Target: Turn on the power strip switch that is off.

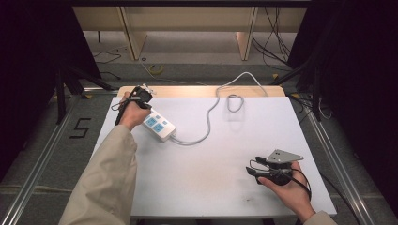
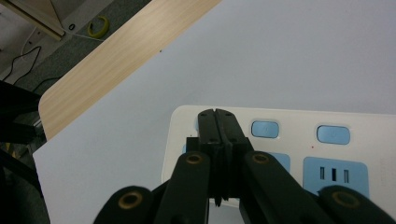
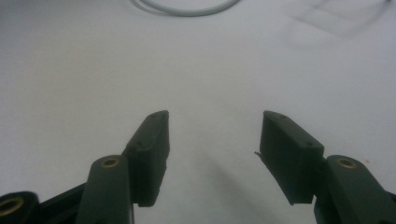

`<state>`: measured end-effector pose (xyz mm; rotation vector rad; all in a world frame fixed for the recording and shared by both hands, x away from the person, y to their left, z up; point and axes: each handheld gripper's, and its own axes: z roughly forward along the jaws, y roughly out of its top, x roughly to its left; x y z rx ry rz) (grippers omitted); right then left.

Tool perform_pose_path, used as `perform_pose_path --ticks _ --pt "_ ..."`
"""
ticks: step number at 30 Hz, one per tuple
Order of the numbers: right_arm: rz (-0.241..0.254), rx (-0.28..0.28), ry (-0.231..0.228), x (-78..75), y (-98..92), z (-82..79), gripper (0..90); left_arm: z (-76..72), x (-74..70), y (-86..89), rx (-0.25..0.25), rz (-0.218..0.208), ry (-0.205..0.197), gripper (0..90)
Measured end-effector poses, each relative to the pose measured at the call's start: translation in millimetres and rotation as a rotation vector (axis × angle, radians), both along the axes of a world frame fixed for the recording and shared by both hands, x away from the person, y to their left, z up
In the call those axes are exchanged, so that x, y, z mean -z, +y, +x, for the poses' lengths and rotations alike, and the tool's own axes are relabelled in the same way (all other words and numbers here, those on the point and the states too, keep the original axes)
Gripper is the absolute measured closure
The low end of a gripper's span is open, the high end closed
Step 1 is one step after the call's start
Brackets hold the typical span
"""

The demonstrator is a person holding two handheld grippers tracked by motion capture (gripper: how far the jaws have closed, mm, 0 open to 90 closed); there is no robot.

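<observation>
A white power strip [image 1: 158, 124] with blue sockets lies at the table's left rear, and its grey cable [image 1: 211, 110] loops off to the back edge. My left gripper [image 1: 146, 104] is shut with nothing between its jaws. In the left gripper view its closed tips [image 2: 217, 114] are over the end of the strip [image 2: 373, 130], just beside a blue switch [image 2: 265, 129]; I cannot tell if they touch it. My right gripper [image 1: 251, 169] rests low at the front right, apart from the strip. It is open [image 3: 215, 140] above bare white surface.
The white tabletop [image 1: 211, 187] sits on a wooden board whose edge [image 1: 187, 90] shows at the back. A yellow ring [image 1: 156, 69] and loose cables lie on the floor beyond. Metal rails run along both sides of the table.
</observation>
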<state>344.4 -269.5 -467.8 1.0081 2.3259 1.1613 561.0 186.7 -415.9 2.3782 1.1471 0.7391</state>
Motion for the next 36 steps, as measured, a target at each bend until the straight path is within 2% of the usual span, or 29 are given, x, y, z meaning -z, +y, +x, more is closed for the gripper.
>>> perform_pose_path --ticks 5,14,21,28,29,34,36 --pt "-0.003 -0.002 0.0 0.0 0.1 -0.5 43.3 3.5 2.3 -2.2 -0.003 0.018 0.0 89.9" --pt "-0.003 -0.002 0.0 0.0 -0.3 -0.1 43.2 9.1 6.5 0.9 -0.028 0.004 -0.002 89.9" --pt "-0.004 -0.001 -0.002 0.1 -1.0 -0.1 43.2 12.5 9.5 3.5 -0.026 0.03 0.003 89.9" --pt "-0.005 -0.004 -0.001 0.2 -1.0 0.0 43.2 14.3 12.1 0.9 -0.024 0.027 -0.009 89.8" --pt "-0.005 -0.004 -0.001 0.4 -1.0 0.1 43.2 14.7 13.7 -0.1 -0.029 0.015 -0.013 89.9" --pt "-0.004 -0.002 -0.001 0.1 -1.4 0.0 43.2 17.3 17.9 -0.9 -0.025 0.03 0.006 89.9" --pt "-0.004 -0.002 -0.002 0.1 -1.7 0.1 43.2 18.3 19.2 -1.6 -0.031 0.02 0.004 89.9"
